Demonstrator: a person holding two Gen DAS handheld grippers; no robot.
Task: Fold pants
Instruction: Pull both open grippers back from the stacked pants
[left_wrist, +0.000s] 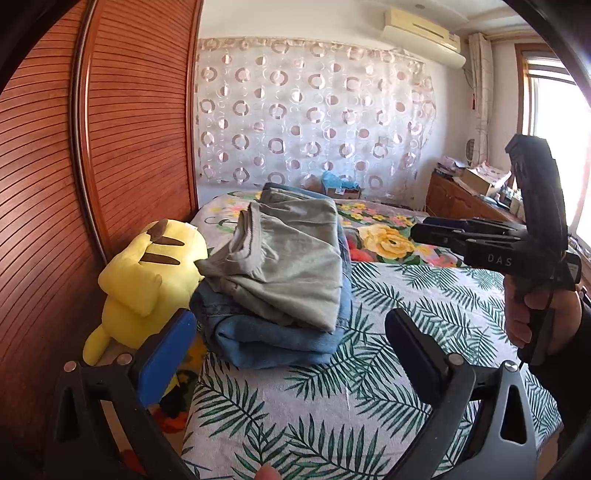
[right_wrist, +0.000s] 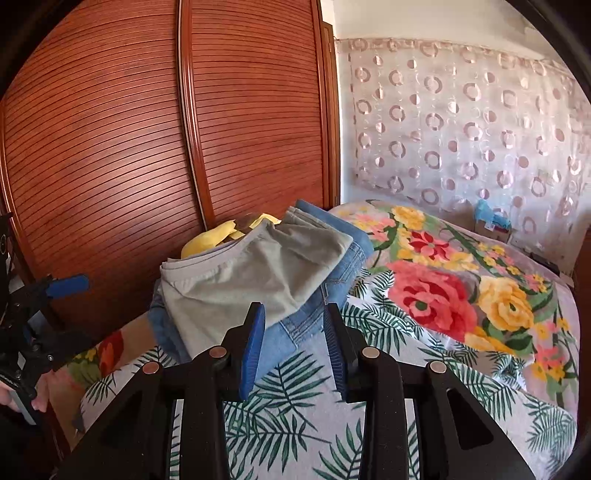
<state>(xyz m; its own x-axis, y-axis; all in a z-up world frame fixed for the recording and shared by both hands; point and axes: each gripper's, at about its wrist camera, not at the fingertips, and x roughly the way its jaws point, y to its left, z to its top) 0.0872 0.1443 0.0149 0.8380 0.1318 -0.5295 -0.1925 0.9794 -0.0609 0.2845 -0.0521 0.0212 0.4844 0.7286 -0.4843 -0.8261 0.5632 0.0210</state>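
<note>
While both grippers hang clear of the clothes, the scene reads as follows.
Bed: a leaf-print sheet (right_wrist: 295, 406) covers the near part, with a flowered blanket (right_wrist: 461, 295) beyond it.
Wardrobe: slatted wooden doors (right_wrist: 147, 147) stand just beside the bed.
Pants: grey-green pants (left_wrist: 284, 258) lie folded on top of folded blue jeans (left_wrist: 280, 343), a neat stack on the sheet near the wardrobe side.
Toy: a yellow plush (left_wrist: 147, 280) sits touching the stack, between it and the doors.
Left gripper (left_wrist: 291, 354): jaws spread wide apart, nothing between them, just short of the stack.
Right gripper (right_wrist: 295, 343): jaws partly apart, holding nothing, pointed at the jeans' near corner.
Step in hand, as I judge it: the fold looks finished and the hands are letting go.
Doing it well: draw both grippers straight away, pads clear of the cloth, so no edge snags and the top layer keeps square.
</note>
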